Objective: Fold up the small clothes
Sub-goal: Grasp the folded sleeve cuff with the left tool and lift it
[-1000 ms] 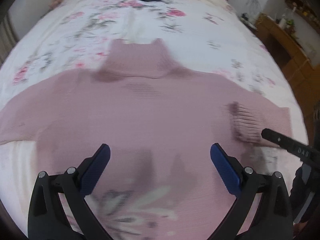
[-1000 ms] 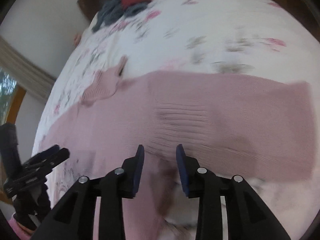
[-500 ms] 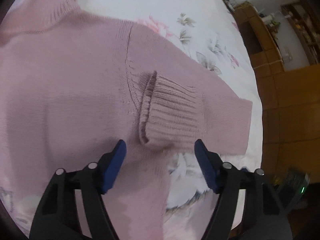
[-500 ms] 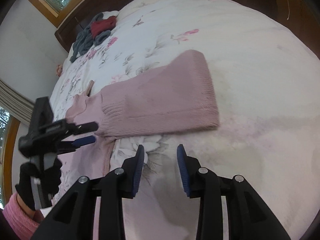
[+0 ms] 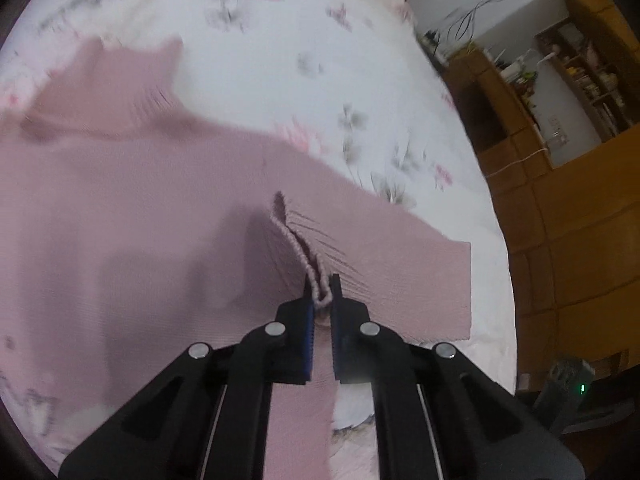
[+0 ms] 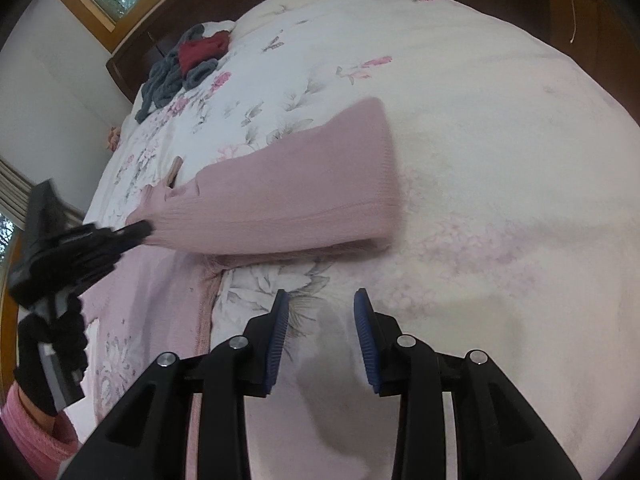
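A pink sweater (image 5: 152, 216) is spread flat on the flowered bed (image 6: 500, 128), its collar lying toward the headboard end and one sleeve (image 6: 288, 196) doubled back so that its ribbed cuff (image 5: 304, 248) rests over the shoulder area. The likeliest failure from here is judged to be a slipped pinch: only the thin rolled edge of the cuff appears to be caught, so a quick pull could free it and let the sleeve drop back unfolded. A second risk is that the body layer beneath is dragged along, which would bunch the sweater and spoil the flat lay. The left gripper (image 5: 321, 298) is seen nearly closed, its blue pads clamped on the edge of the cuff with only the knit between them. The right gripper (image 6: 320, 320) is held apart from the sweater, just beside the folded sleeve on the side away from the collar, its jaws parted moderately and nothing between them; only bare bedding lies under it. A heap of grey and red clothes (image 6: 184, 64) is left well beyond the sweater, near the headboard.
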`<state>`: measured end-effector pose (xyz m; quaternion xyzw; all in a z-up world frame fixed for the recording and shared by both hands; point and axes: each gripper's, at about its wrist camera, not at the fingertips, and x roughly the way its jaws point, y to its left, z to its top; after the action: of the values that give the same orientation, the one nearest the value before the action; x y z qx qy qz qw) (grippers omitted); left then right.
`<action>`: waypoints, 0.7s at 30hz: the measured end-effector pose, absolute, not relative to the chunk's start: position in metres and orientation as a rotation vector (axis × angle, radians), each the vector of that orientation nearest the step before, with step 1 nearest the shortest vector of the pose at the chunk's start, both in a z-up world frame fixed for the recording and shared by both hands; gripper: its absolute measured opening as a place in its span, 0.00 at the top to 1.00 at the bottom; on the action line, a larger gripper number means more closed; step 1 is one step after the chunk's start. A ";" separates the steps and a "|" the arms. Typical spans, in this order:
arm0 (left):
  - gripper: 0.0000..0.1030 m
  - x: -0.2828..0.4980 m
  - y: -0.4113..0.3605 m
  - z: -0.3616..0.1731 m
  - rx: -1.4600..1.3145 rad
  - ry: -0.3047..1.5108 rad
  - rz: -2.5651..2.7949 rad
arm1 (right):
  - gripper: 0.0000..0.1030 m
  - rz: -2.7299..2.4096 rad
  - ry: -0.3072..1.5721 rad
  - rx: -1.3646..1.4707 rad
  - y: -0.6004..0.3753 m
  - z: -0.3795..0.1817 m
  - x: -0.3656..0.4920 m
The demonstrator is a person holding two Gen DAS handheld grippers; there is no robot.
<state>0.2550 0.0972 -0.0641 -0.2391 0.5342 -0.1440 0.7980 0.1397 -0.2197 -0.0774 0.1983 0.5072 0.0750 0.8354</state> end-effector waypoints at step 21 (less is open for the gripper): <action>0.96 0.214 0.340 -0.029 -0.494 0.957 0.101 | 0.44 0.256 1.172 0.538 -0.157 -0.099 0.218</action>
<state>0.2140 0.3405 -0.0292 -0.2353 0.4557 0.0483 0.8571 0.2183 -0.1570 -0.0990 0.2500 0.5446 0.1190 0.7916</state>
